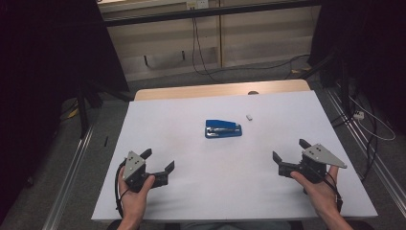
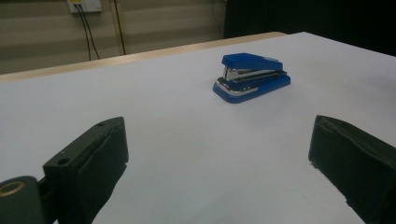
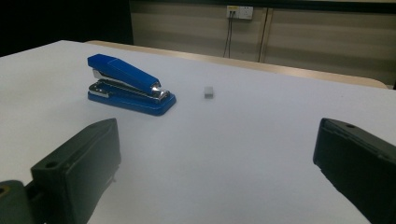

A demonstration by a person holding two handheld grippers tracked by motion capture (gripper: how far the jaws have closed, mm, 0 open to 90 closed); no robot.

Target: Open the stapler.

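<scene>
blue stapler (image 1: 223,129): lying flat at table (image 1: 191,201) centre, untouched. small white block (image 1: 249,116): just beside stapler, at its 2 o'clock. left gripper (image 1: 159,164): at stapler's 8 o'clock, well apart, jaws spread wide, nothing between. right gripper (image 1: 288,152): at stapler's 4 o'clock, well apart, jaws spread wide, nothing between.

I see a small blue stapler with shiny metal inside (image 1: 223,129) lying flat and closed, in the middle of the white table (image 1: 191,191). A tiny grey block (image 1: 249,116) sits near it.
</scene>
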